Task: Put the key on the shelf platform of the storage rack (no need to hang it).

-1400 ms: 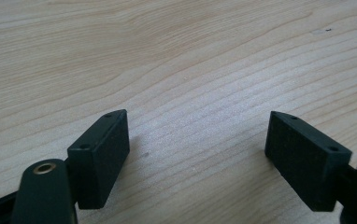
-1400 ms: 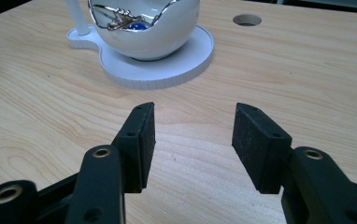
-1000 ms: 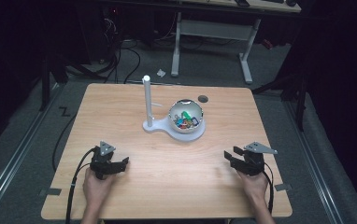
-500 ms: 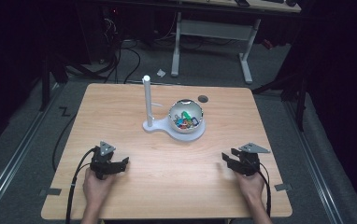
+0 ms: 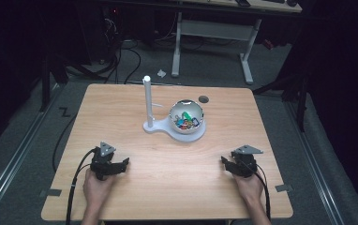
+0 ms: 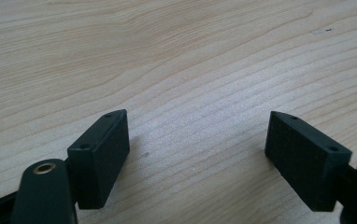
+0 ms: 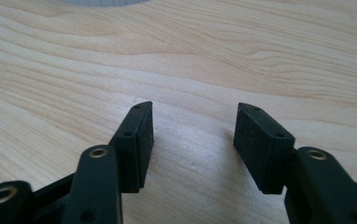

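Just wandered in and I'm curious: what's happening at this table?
A person sits at a wooden table with a two-jaw gripper in each hand. The left gripper and the right gripper rest low near the front edge, jaws open, holding nothing. Farther back stands a white stand with an upright post, and beside the post a shiny bowl of small colourful items, untouched.

You work in a lab: your wooden table (image 5: pixel 121 108) stands on grey carpet (image 5: pixel 18 140), cables (image 5: pixel 121 56) lie on the floor behind it, and a second desk (image 5: pixel 214 28) stands in the dark.
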A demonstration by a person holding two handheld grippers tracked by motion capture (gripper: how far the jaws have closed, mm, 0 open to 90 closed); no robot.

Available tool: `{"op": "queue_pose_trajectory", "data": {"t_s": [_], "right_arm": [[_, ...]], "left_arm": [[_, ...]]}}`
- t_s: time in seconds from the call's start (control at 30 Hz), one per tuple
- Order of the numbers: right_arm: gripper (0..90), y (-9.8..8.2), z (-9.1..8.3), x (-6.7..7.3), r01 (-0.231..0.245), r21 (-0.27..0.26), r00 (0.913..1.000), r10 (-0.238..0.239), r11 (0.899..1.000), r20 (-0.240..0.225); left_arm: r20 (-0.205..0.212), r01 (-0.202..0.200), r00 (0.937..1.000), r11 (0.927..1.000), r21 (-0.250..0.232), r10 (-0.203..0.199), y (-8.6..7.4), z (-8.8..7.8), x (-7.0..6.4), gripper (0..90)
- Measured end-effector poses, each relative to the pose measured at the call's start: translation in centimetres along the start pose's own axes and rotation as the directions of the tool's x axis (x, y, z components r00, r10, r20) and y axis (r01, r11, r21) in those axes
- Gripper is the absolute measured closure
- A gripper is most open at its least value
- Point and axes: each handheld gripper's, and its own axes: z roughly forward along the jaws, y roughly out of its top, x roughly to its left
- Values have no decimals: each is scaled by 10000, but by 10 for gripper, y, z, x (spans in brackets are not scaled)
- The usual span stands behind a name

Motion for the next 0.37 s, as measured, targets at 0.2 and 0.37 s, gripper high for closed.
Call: {"op": "queue_pose_trajectory", "data": {"t_s": [0.2, 0.37], "right_arm": [[460, 0, 0, -1, -20, 2, 10000, 20, 10000, 40], [457, 0, 1, -1, -29, 7, 10000, 29, 10000, 54]], "left_arm": [[-3, -1, 10000, 10000, 2, 1, 0, 0, 0, 224], [-3, -4, 10000, 10000, 4, 4, 0, 0, 0, 224]]}}
